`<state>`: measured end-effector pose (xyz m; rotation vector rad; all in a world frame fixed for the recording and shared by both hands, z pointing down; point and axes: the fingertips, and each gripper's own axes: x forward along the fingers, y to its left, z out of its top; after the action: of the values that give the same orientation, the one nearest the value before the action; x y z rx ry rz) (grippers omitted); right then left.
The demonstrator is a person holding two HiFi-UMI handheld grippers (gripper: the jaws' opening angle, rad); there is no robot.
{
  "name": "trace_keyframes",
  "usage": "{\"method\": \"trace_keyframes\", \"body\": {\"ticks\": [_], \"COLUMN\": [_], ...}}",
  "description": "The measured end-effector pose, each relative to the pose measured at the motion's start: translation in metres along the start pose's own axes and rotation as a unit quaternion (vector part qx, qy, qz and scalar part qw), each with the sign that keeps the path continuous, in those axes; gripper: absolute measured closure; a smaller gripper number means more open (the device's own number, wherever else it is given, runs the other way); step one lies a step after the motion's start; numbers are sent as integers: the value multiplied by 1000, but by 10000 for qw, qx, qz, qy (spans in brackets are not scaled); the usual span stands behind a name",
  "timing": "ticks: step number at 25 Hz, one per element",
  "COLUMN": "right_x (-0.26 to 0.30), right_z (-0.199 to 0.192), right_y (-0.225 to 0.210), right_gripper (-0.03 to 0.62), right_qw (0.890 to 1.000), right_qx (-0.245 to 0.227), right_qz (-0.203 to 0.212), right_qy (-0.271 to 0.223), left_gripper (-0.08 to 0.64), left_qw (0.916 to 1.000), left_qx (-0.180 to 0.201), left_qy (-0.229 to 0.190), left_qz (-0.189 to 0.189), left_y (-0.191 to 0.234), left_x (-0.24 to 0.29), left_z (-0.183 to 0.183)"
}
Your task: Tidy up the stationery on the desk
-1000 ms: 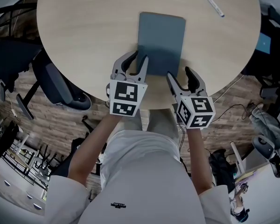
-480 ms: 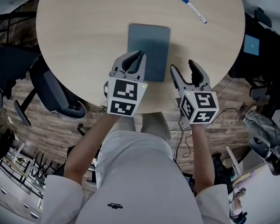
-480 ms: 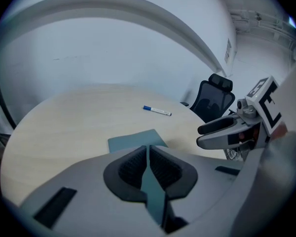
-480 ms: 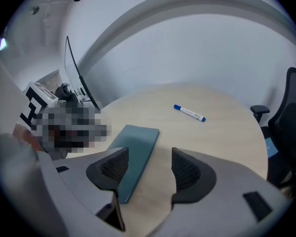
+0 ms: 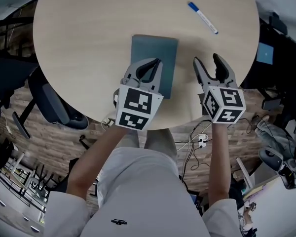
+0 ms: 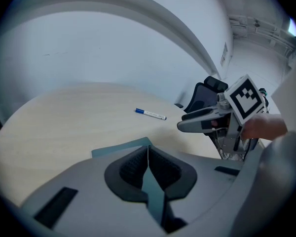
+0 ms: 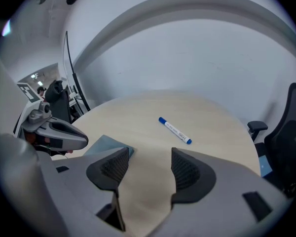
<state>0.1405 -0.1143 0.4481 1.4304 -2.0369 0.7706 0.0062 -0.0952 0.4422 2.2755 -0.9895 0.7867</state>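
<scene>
**Left gripper clamped on a notebook, right gripper open beside it**

A person stood at a round, pale wood table [image 5: 89, 33], holding a two-jaw gripper in each hand. The head view looked steeply down on both.

A slate-blue notebook [image 5: 155, 48] lay closed and flat on the table, near the edge closest to the person. The left gripper [image 5: 156, 63] reached over the notebook's near end. In the left gripper view its jaws [image 6: 148, 149] were pressed together, with a thin blue-grey strip of the notebook [image 6: 119, 149] pinched between the pads. The rest of the cover spread out on the table beyond them.

The right gripper [image 5: 207, 59] sat just to the right of the notebook, not touching it. In the right gripper view its jaws [image 7: 149, 154] stood wide apart with only bare tabletop between them. A corner of the notebook [image 7: 106, 143] showed just past the left-hand pad.

A white pen [image 5: 203, 18] with a blue cap lay alone on the far right part of the table, well apart from the notebook and both grippers. It lay at a slant, with the blue cap at its far left end. Both gripper views also showed it [image 6: 150, 114] [image 7: 174, 130] out on the open tabletop.
</scene>
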Motion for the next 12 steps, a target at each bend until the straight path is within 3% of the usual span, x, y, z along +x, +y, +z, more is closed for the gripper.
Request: {"method": "trace_keyframes", "body": {"ticks": [8,10,12], "right_x": [31,40,48], "right_z": [26,30,35], "right_y": [-30,-38,-45], "right_gripper": [307,386,403], "right_qw": [9985,9978,9976], "right_qx": [-532,-653,-692], "right_qz": [-85,-106,-105], "right_qy": [-27,0,0], "left_gripper": [535,535,535], "left_qw": [9997,9997,9998], "left_qx": [-1,-16,17], "left_qy": [188,217,202], "left_qz": [-125,-108,-62], "left_y": [2,4,6], "left_x": [13,16,16], "left_z": [-4,-2,3]}}
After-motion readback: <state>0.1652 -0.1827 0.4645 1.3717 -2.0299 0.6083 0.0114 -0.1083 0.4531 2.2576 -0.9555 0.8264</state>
